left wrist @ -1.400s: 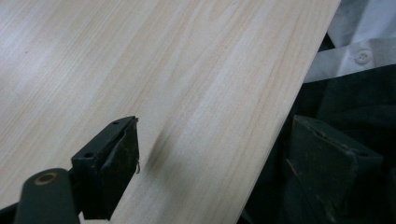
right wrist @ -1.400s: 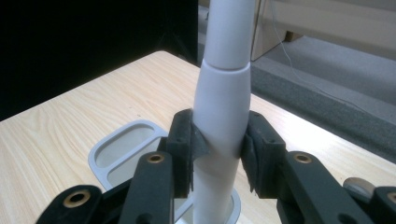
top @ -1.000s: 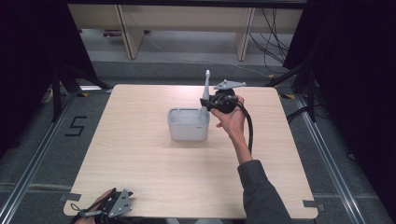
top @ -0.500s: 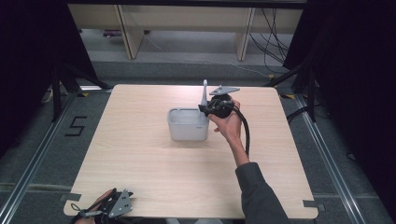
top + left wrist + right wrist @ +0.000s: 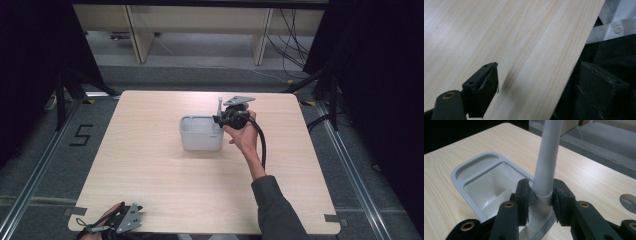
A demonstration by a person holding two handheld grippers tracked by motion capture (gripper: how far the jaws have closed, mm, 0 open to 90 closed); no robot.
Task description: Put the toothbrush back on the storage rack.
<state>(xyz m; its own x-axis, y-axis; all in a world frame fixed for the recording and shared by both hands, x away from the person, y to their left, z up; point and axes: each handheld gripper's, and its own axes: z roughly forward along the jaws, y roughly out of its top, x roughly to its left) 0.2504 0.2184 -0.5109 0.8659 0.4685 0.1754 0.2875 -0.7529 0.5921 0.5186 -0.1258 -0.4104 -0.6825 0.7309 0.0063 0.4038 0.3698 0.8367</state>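
The right tool (image 5: pixel 218 119) is up at the far middle of the wooden surface (image 5: pixel 150 165), and it is clamped on a pale grey tube-like handle (image 5: pixel 220 104) that stands upright just at the right end of the grey plastic bin (image 5: pixel 200 133). Judging by how things lie, the job looks well along: the handle is gripped, held vertical and poised right at the bin's rim, but whether its lower end is seated inside or merely hanging over the edge is not clear from above, so the placing or lifting out remains to be finished. The right gripper view settles the grip nicely: both black jaws press on either side of the handle (image 5: pixel 546 167) near a collar at its base, and the bin (image 5: pixel 474 171) shows a shallow tray section beside a deeper well, with nothing visible inside. The high view cannot show that division or the bite of the jaws. What it gives instead is the layout: the bin sits centre-far on the surface, and the left tool (image 5: pixel 122 222) waits well apart at the near left corner. The left gripper view shows that tool (image 5: pixel 541 87) with its jaws spread wide, empty, straddling the surface edge.
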